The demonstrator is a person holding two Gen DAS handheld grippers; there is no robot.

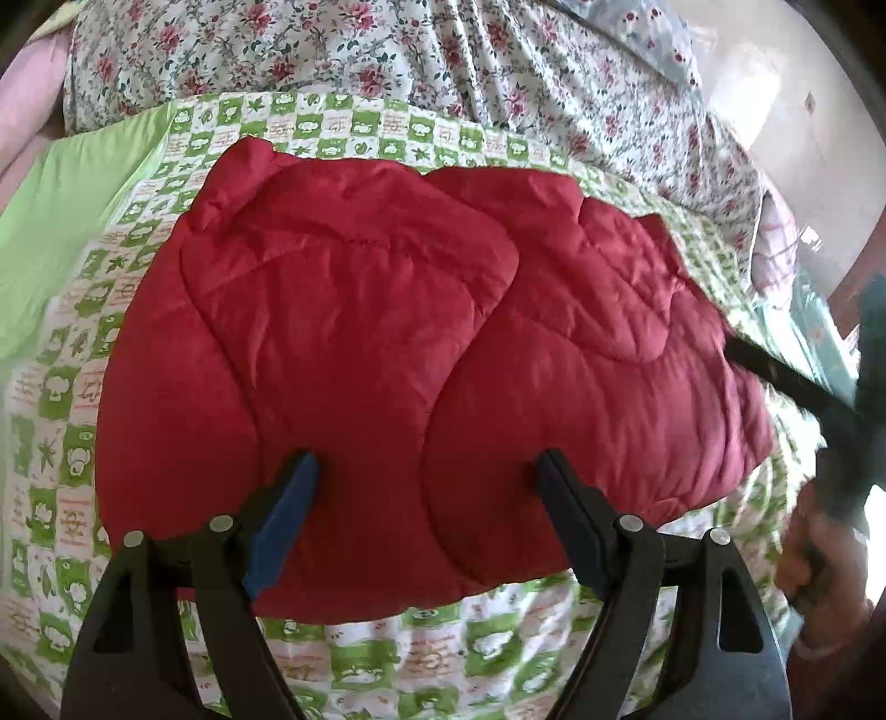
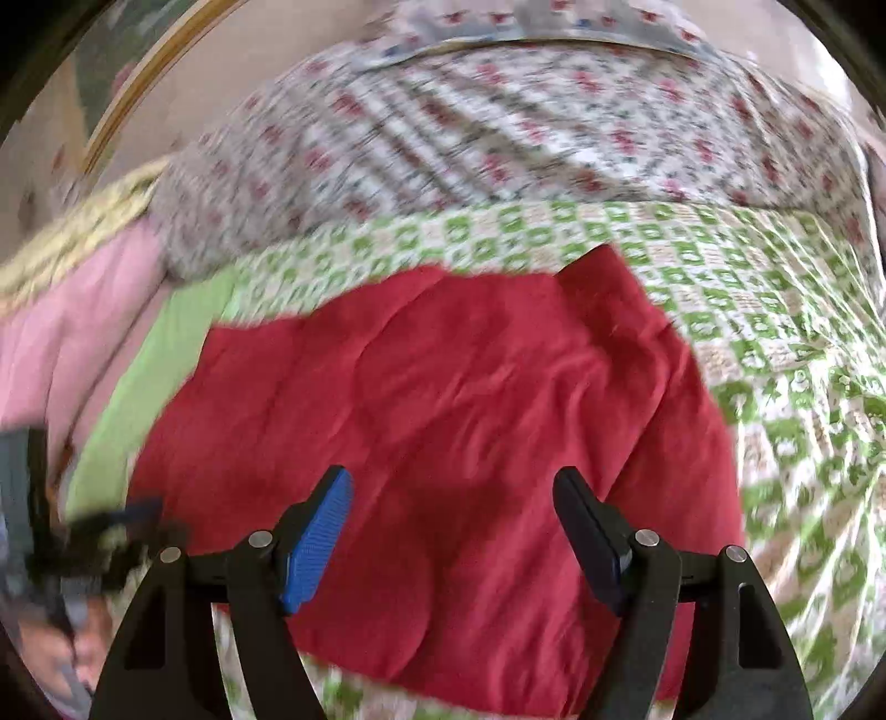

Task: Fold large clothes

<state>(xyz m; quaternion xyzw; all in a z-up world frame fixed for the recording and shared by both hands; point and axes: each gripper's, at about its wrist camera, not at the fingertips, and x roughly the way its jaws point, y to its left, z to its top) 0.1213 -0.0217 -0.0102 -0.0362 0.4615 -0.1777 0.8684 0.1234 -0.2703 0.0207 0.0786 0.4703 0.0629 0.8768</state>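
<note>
1. Red padded jacket (image 1: 421, 354) is lying folded on the bed, on top of the green checked sheet (image 1: 83, 443).
2. Left gripper (image 1: 426, 476) hangs over it, fingers wide, nothing between them; the jacket spreads out just past the tips.
3. Right gripper (image 2: 454, 493) same deal: fingers wide, empty, jacket right beyond and under them.
4. Flowery quilt (image 1: 387, 50) further back.

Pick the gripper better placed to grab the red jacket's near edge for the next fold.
Probably left. The left gripper hangs open over the folded red jacket, whose near edge shows sharply below its fingers. The right gripper is open too, but its view is motion-blurred.
</note>
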